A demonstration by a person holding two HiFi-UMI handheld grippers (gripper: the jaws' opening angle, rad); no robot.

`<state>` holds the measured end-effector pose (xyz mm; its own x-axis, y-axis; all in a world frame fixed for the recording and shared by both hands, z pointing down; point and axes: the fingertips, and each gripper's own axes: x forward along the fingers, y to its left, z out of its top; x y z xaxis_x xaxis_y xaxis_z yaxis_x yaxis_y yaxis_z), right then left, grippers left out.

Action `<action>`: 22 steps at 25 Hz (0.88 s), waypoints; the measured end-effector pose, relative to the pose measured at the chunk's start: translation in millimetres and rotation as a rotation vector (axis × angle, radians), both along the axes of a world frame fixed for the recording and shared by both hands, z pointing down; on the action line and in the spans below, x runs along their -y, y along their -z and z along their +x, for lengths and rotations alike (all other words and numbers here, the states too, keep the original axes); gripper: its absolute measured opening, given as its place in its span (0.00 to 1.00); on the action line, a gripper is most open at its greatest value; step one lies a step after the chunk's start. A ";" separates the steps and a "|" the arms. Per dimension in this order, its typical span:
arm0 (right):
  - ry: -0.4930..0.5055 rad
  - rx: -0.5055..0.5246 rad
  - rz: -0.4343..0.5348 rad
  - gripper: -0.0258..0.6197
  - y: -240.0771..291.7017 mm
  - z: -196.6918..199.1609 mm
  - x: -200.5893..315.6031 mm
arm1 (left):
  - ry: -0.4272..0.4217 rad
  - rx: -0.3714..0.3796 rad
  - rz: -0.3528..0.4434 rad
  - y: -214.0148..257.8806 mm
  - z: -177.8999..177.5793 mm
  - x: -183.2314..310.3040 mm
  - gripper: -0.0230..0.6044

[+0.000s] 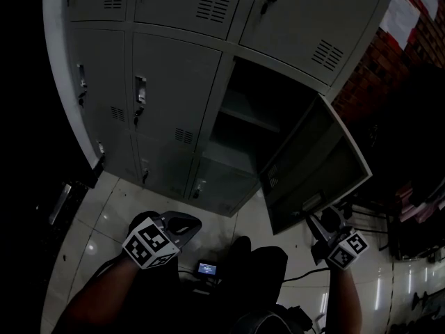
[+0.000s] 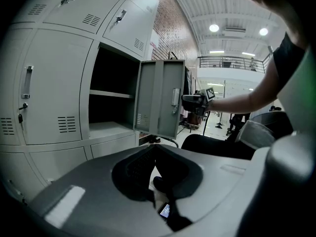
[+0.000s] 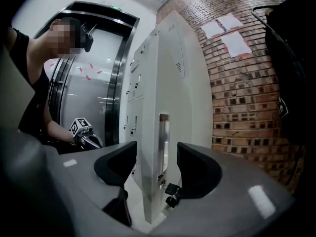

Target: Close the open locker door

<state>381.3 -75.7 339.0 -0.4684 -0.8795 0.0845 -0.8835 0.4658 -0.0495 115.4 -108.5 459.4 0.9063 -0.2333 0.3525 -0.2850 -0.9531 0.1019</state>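
The locker door [image 3: 150, 132] stands swung well out from its compartment [image 1: 254, 120], low on the right of the locker bank [image 1: 167, 82]. It is hinged on the compartment's right side, and its free edge is the near one, towards the person. That edge runs upright and sits squarely between the jaws of the right gripper [image 1: 323, 227]. They are spread wide, one on each face of the panel, and neither pad presses on it. The handle recess [image 3: 163, 142] and the dangling keys [image 3: 172, 191] are on the outer face, just beside the right-hand jaw. Closing looks to call for a push on that outer face — leftward and away, back towards the opening. The left gripper [image 1: 182, 223] hangs low and well apart from the door, its jaws together on nothing, so the right hand is plainly the nearer.
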 end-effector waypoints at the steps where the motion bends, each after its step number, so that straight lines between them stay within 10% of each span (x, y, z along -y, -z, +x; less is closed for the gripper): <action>1: 0.006 0.006 -0.001 0.44 -0.6 -3.1 2.4 | 0.000 -0.001 0.000 0.0 0.5 -0.2 0.06; 4: 0.029 0.000 0.011 0.28 -1.1 -16.6 5.2 | -0.001 -0.002 -0.001 0.1 0.7 -0.4 0.06; 22: 0.184 -0.024 0.023 0.22 -0.6 -166.6 79.3 | 0.010 -0.010 -0.008 3.3 -3.2 2.2 0.06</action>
<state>214.7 -155.0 339.6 -0.6196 -0.7810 0.0785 -0.7842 0.6203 -0.0174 112.2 -110.7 456.2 0.9072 -0.2396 0.3457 -0.2935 -0.9494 0.1122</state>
